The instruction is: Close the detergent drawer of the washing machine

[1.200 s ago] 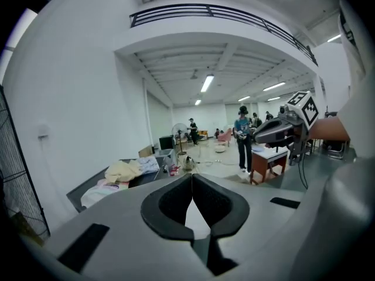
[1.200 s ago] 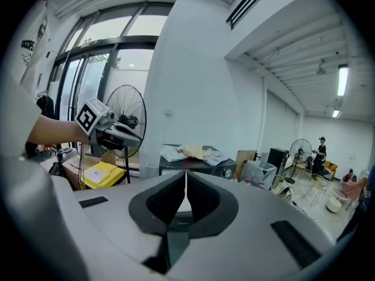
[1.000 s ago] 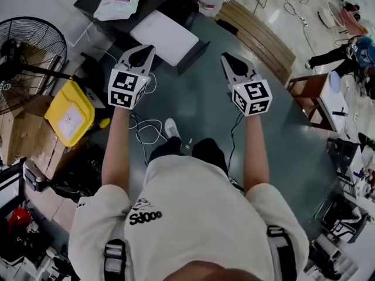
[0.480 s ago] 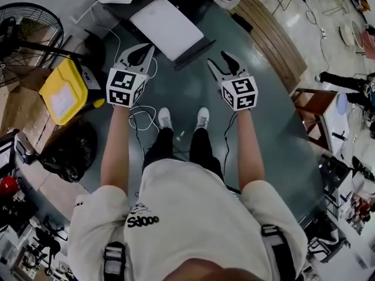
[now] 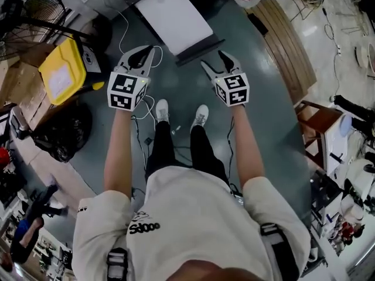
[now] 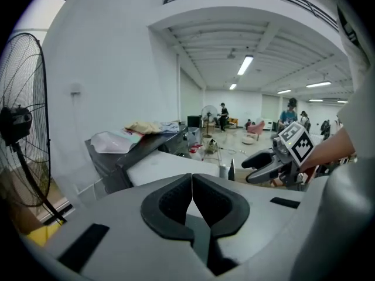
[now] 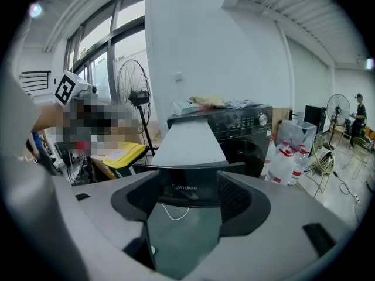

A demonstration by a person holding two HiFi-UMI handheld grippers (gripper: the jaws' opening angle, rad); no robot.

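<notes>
The left tongs (image 5: 143, 50) are closed, tips pressed together with nothing between them. The right tongs (image 5: 215, 61) are opening and grip nothing. Both are held out side by side over the grey floor (image 5: 263, 98). The white detergent drawer (image 7: 190, 136) juts far out of the black washing machine (image 7: 249, 127), its dark front panel just ahead of the right tongs and not touching them. A yellow box (image 5: 61, 78) sits to the left.

"Midea" on the drawer front (image 7: 188, 188); "Sdooo" on the shirt (image 5: 193, 230).
</notes>
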